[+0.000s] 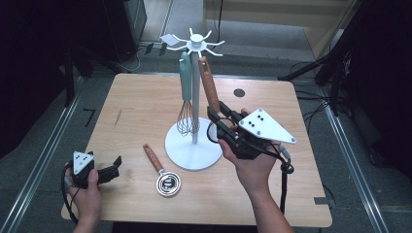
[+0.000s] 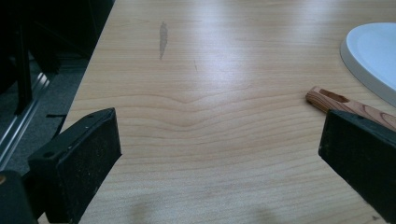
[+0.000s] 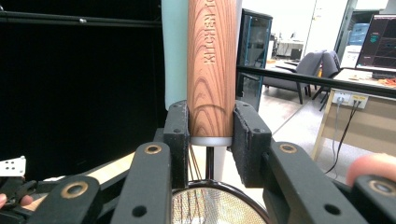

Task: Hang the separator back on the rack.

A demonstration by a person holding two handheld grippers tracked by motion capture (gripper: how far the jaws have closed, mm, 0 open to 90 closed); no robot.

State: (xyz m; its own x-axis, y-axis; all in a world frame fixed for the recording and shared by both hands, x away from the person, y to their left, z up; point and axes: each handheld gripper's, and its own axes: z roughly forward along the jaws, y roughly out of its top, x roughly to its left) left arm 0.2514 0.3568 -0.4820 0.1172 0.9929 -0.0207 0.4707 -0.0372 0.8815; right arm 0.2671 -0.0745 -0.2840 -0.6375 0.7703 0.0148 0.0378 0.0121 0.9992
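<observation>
A white hook stand (image 1: 196, 42) rises from a round base (image 1: 193, 148) at mid-table. A teal-handled whisk (image 1: 185, 73) hangs from it. Beside the whisk, my right gripper (image 1: 219, 118) is shut on the lower end of a wooden-handled strainer (image 1: 209, 85), held upright with the handle's top just under the hooks. The right gripper view has both pads clamped on the wooden handle (image 3: 211, 70), the mesh bowl (image 3: 215, 205) below and the teal handle (image 3: 175, 51) behind. My left gripper (image 1: 115, 167) rests open at the front left, nothing between its jaws (image 2: 219, 154).
A wooden-handled metal scoop (image 1: 167, 183) lies on the table (image 1: 141, 97) in front of the stand base; its handle end (image 2: 334, 99) and the base (image 2: 373, 51) appear by my left gripper's right jaw. A dark round spot (image 1: 239, 92) marks the table's far side.
</observation>
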